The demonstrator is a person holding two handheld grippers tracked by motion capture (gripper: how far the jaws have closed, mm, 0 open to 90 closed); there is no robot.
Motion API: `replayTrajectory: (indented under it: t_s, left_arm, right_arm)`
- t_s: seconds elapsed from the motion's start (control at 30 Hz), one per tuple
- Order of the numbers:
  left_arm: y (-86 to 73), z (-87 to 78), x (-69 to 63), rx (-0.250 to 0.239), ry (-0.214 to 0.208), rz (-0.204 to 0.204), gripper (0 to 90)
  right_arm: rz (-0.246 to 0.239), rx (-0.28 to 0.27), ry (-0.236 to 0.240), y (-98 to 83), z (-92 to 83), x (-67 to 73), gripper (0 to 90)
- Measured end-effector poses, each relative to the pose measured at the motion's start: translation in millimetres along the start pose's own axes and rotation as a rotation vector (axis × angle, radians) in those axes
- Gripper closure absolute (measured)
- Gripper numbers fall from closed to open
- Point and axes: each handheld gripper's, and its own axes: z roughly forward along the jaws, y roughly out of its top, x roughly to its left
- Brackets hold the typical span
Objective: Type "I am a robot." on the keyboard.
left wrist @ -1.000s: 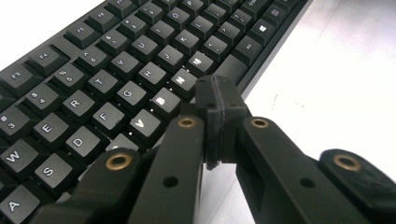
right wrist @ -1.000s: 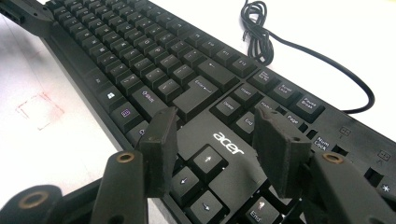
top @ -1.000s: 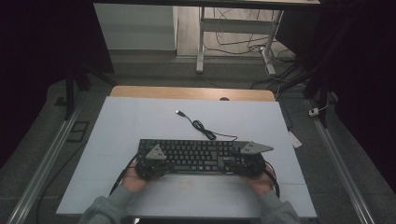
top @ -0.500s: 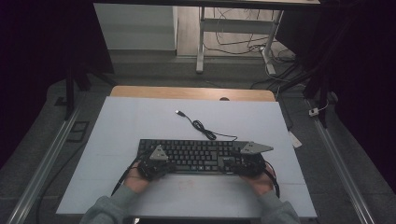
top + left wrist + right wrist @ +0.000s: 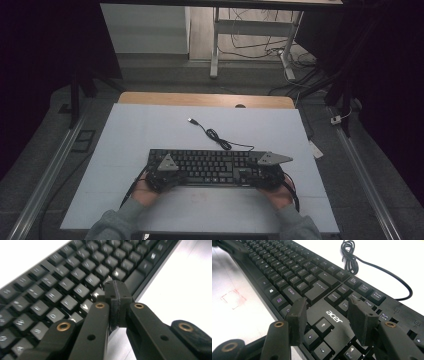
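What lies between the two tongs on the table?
In the high view, the keyboard's middle rows of keys span from the left tongs to the right tongs.

keyboard (image 5: pixel 210 166): black, white legends | table (image 5: pixel 150 130): pale grey
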Motion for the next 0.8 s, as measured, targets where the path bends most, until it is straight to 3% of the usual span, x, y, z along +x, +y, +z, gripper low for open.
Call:
replayTrajectory:
  t_s: [0.1, 0.27, 0.4, 0.6, 0.8]
  left_arm:
    - [0.3, -7.8, 5.4, -0.037, -0.001, -0.032, 85.0]
    - [-2.6, -17.9, 15.8, -0.071, 0.022, -0.094, 62.9]
    - [-5.6, -24.6, 24.7, -0.079, 0.044, -0.138, 50.4]
    - [-8.2, -31.9, 34.8, -0.082, 0.069, -0.175, 43.9]
    - [-9.5, -33.8, 38.0, -0.08, 0.081, -0.182, 42.0]
  right_arm:
    - [0.007, 0.0, 0.006, -0.7, 0.2, -1.2, 49.8]
    - [0.0, 0.003, 0.002, -0.1, -0.2, -0.6, 49.8]
    - [0.006, 0.0, 0.005, -0.4, -0.4, -0.9, 49.7]
    - [0.007, -0.002, 0.008, -0.7, 0.0, -1.3, 49.7]
    - [0.003, 0.002, 0.005, -0.4, 0.2, -0.6, 49.7]
